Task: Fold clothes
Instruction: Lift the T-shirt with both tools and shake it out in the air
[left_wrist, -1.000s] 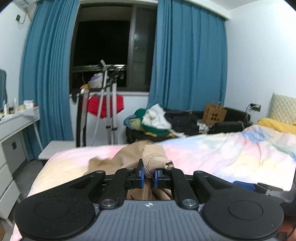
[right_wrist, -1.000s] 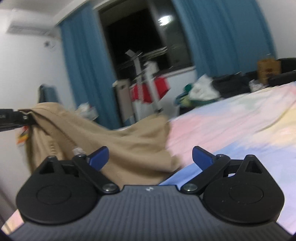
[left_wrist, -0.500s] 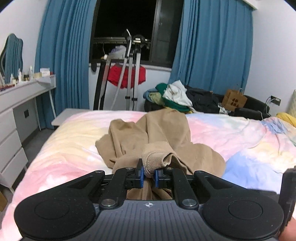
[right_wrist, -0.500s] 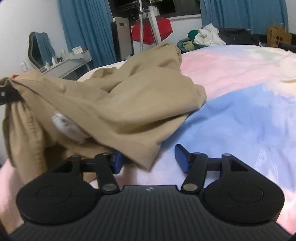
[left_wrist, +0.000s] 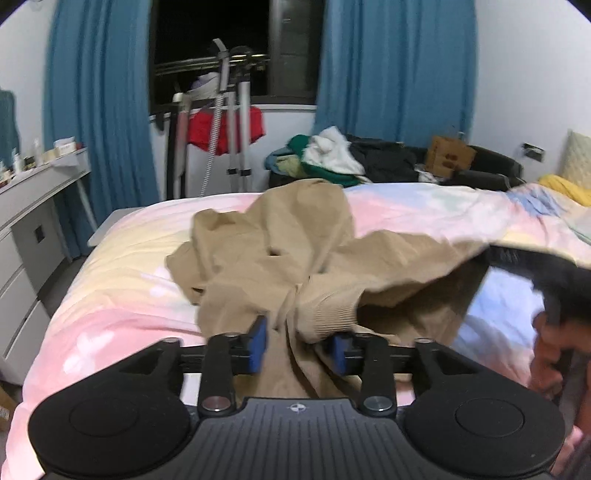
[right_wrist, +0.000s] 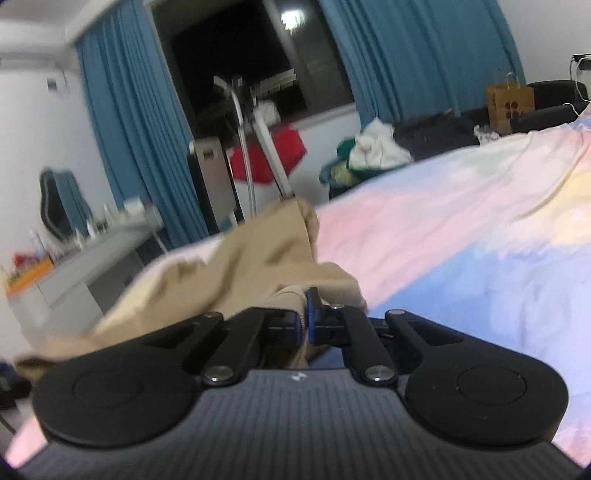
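Change since earlier: on the left gripper (left_wrist: 298, 349) the jaws have just been opening, and the ribbed cuff (left_wrist: 327, 312) that was pinched before now lies loose between the blue pads; on the right gripper (right_wrist: 305, 320) the jaws have just been closing, and cloth is now caught where nothing was held.
Left gripper: held apart, pads not pressed on the cuff.
Right gripper: closed tight on a hem of the tan garment (right_wrist: 258, 266).
Tan garment: seen crumpled on the bed (left_wrist: 122, 277), near the foot end; one edge is lifted toward the right side of the left view, where a blurred hand (left_wrist: 554, 354) is seen.
Bed: covered with a pastel cover in pink, yellow and blue.
Behind the bed: a pile of clothes (left_wrist: 325, 155) and a brown paper bag (left_wrist: 448, 157) are seen.
Far wall: a drying rack (left_wrist: 229, 122) with a red cloth is placed before the dark window (left_wrist: 236, 48), between blue curtains (left_wrist: 395, 70).
Left side: a white dresser (left_wrist: 33, 195) is seen.
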